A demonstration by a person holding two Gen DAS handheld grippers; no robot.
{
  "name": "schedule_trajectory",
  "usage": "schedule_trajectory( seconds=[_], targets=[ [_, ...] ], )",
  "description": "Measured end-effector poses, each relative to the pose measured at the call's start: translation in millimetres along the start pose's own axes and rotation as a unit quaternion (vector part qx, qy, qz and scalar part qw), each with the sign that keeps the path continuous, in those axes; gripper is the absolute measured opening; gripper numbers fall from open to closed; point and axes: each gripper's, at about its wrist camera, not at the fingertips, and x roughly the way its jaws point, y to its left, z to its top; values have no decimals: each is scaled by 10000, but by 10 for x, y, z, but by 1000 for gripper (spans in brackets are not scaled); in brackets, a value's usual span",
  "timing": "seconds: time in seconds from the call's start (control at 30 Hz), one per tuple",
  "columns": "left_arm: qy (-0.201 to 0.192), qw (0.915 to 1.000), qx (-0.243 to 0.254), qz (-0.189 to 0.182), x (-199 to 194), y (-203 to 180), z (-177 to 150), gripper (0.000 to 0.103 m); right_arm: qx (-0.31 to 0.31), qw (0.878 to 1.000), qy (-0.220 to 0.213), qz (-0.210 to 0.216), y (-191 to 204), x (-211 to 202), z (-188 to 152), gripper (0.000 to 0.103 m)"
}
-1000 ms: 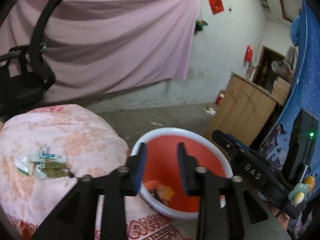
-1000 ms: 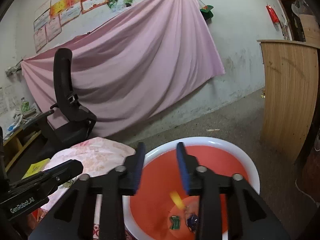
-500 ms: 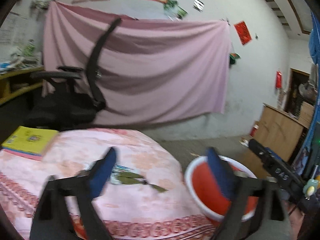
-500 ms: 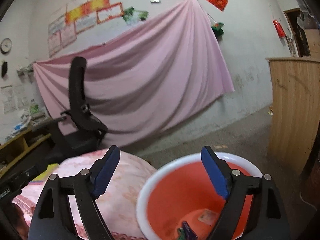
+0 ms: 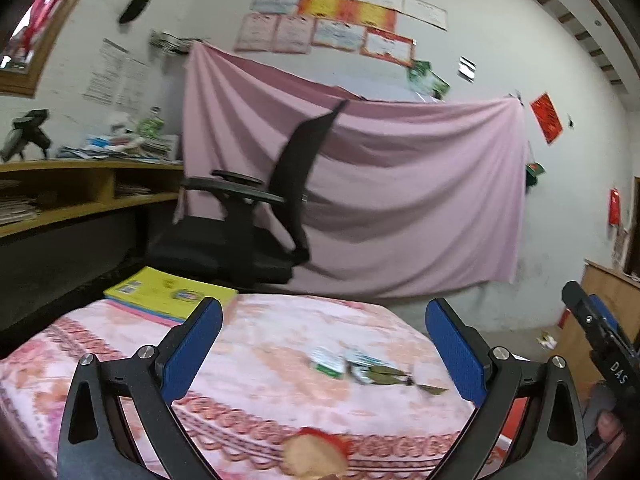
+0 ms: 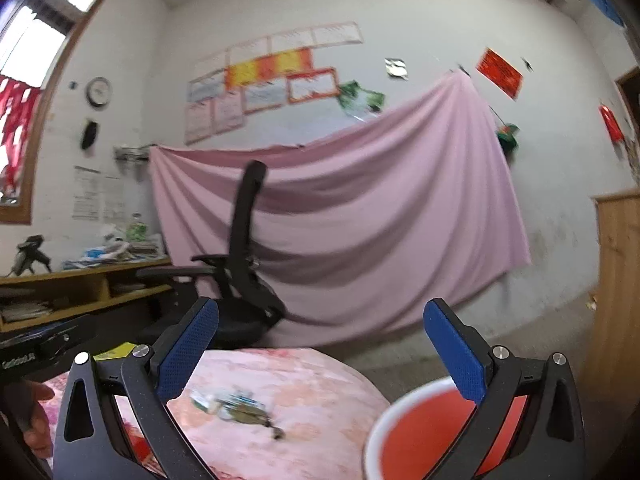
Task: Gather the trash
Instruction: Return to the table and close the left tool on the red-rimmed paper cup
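We see soft daylight entering from the window (image 6: 24,92) at upper left, which blows out to white glare. The white wall (image 6: 420,12) is evenly lit and shadows are faint. Both fisheye views bow straight lines and darken at the corners. Motion blur smears the wrappers (image 5: 360,368) and the office chair (image 6: 244,248).

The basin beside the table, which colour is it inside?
Red-orange inside, white rim; the right wrist view shows it best.
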Motion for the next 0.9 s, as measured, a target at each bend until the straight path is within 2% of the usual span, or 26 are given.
schedule_trajectory(
  seconds=[0.17,0.33,0.57,0.77,0.9],
  targets=[
    [17,9999,-24,146,-123,189,-77,100,-316,9991,-33,274,214,2,-31,103],
    [225,9996,-26,172,-202,285,-253,100,-660,9967,104,458,357,25,-98,103],
    [669,9978,37,-12,-156,244,-506,100,-830,9943,354,559,411,90,-172,103],
    [1384,9900,206,-162,56,129,-632,99,-756,9883,1228,505,368,361,-303,103],
    [2029,9785,208,-293,247,94,-738,99,-610,9804,1820,435,315,533,-406,103]
  ],
)
